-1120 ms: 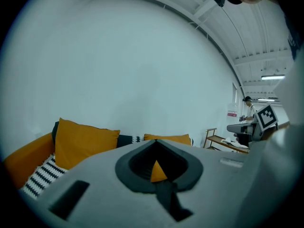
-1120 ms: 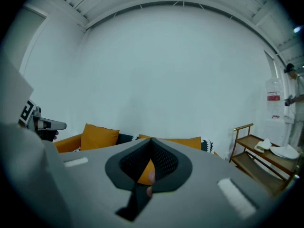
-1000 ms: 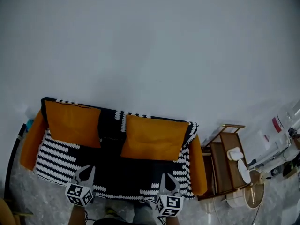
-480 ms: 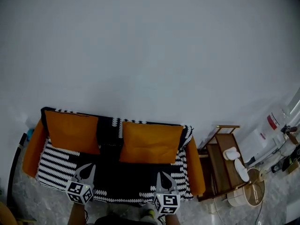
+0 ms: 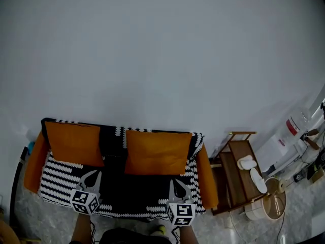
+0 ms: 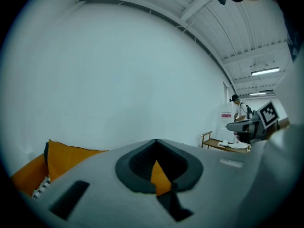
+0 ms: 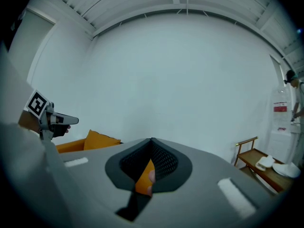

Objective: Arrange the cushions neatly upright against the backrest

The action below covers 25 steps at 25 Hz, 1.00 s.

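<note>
1. Orange, the left cushion (image 5: pixel 74 143) stands upright against the backrest (image 5: pixel 115 138) of a sofa (image 5: pixel 56 174) draped in black-and-white cloth; the right cushion (image 5: pixel 157 152), orange too, stands upright further along the same backrest, with a strip of patterned cloth showing between the two.
2. The left gripper (image 5: pixel 94 174) hangs over the seat's front part, below the left cushion and apart from it; its jaws are clenched together on nothing.
3. The right gripper (image 5: pixel 179 182) hangs below the right cushion, clear of it; its jaws are pressed together, empty.
4. A wooden side table (image 5: pixel 236 174) stands just beside the sofa's right end; a white wall (image 5: pixel 162 60) rises behind.
</note>
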Each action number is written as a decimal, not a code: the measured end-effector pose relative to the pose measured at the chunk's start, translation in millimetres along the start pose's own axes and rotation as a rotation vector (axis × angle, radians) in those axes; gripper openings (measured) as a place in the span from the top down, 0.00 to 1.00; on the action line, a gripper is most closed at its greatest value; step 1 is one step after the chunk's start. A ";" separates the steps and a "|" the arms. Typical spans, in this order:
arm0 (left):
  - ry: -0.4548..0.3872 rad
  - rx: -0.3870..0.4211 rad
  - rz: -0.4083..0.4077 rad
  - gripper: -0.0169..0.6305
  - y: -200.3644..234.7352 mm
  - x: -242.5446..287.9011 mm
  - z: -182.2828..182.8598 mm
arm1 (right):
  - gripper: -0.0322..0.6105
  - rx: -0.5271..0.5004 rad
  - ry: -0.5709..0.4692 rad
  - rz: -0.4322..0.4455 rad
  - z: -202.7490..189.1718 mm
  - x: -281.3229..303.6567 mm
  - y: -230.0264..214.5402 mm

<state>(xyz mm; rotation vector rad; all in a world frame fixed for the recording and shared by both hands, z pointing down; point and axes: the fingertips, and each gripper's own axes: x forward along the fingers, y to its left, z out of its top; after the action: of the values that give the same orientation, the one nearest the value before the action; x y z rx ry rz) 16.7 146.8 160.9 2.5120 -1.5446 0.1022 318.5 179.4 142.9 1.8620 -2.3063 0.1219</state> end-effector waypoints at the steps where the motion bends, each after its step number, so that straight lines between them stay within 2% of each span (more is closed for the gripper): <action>1: -0.002 0.005 -0.002 0.97 -3.5 1.1 2.1 | 0.93 0.000 0.000 0.003 0.5 -1.3 -2.2; 8: -0.024 0.043 -0.006 0.97 -15.6 11.8 25.1 | 0.93 -0.004 -0.027 0.020 17.3 3.9 -14.4; 16: -0.049 0.065 0.062 0.97 -7.4 8.5 44.1 | 0.93 -0.016 -0.031 0.024 21.0 5.2 -34.5; 25: -0.057 0.116 0.094 0.97 -18.3 1.7 57.0 | 0.93 -0.030 -0.053 0.042 37.1 4.3 -57.0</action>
<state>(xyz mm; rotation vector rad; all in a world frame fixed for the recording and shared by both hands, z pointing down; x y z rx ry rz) 31.5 142.2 103.1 2.5494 -1.7274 0.1377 370.1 156.6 104.7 1.8244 -2.3699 0.0443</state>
